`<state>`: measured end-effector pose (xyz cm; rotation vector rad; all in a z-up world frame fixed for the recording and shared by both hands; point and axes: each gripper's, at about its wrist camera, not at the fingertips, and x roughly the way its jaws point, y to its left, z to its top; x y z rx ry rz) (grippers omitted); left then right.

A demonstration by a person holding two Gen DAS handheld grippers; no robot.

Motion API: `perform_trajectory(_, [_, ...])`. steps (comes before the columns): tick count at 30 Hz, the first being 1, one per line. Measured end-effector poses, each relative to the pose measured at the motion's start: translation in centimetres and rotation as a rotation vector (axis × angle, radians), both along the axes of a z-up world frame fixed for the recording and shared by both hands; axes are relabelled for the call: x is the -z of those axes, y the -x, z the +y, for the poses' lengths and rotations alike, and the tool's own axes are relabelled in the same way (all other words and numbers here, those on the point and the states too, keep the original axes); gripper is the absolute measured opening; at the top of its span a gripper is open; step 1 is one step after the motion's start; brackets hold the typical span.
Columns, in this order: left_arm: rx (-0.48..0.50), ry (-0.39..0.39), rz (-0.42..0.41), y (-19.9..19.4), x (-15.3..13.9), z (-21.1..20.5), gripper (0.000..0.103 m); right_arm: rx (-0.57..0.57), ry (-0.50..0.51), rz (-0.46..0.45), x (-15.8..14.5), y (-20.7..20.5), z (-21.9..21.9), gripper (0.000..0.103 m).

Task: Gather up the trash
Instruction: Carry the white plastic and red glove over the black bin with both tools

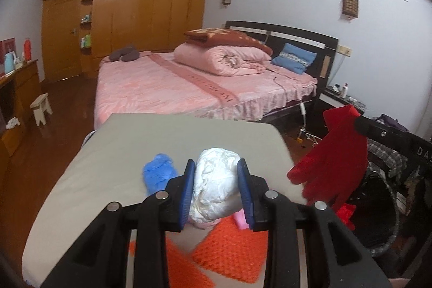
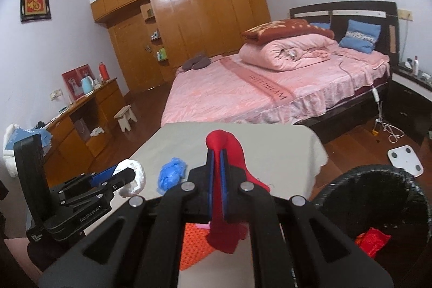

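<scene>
The left gripper is clamping a white paper wad while the right gripper, jaws nearly shut, is pinching a dangling red glove above the grey table, which may be snagging on the black bin rim, with a blue wad lying farther out.

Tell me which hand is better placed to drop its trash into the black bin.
Right. The right gripper, clamping the red glove, is beside the black bin; the left gripper, holding crumpled white paper, is farther away.
</scene>
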<state>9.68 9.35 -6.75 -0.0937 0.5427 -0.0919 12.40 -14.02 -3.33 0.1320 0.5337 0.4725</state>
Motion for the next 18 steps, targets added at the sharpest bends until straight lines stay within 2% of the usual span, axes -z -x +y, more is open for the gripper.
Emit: perform_trajectory(18, [0.236, 0.025, -0.042, -2.0, -1.5, -11.9, 0.031, 0.215, 0.037, -0.018, -0.1, 2.0, -10.9, 0.004])
